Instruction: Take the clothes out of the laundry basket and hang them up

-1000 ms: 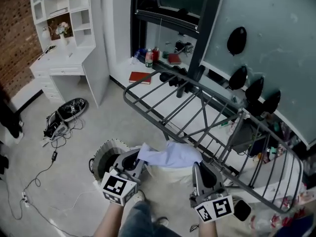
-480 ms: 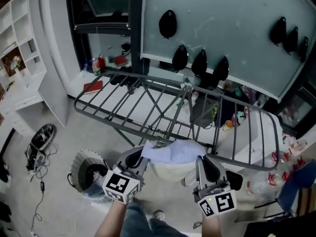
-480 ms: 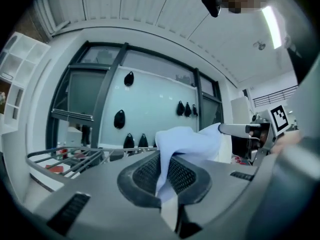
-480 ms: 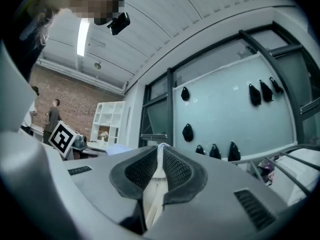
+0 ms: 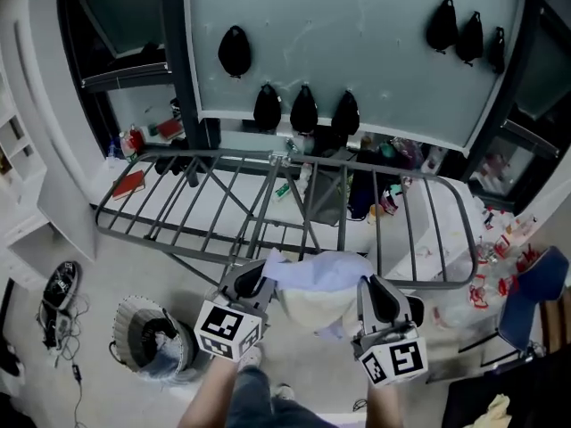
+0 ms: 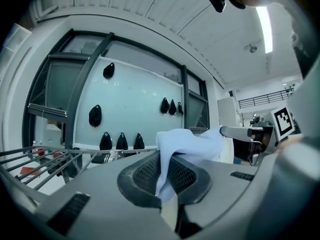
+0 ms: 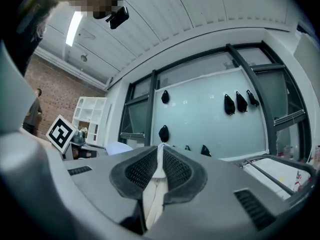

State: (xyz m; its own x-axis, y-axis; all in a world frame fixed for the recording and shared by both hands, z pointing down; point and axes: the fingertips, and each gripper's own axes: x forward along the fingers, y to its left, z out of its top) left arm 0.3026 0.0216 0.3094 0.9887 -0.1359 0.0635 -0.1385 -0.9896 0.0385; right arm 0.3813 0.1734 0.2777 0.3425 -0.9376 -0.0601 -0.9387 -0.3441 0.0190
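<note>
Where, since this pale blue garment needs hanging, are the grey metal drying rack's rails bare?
Every rail of the grey metal drying rack looks bare: the left wing over the red book and the curved right wing, both just beyond the pale blue cloth garment. Crowded: the floor clutter of bottles and bags below the frosted window.

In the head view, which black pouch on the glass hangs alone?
The upper-left pouch; the other six there hang in two clusters of three.
</note>
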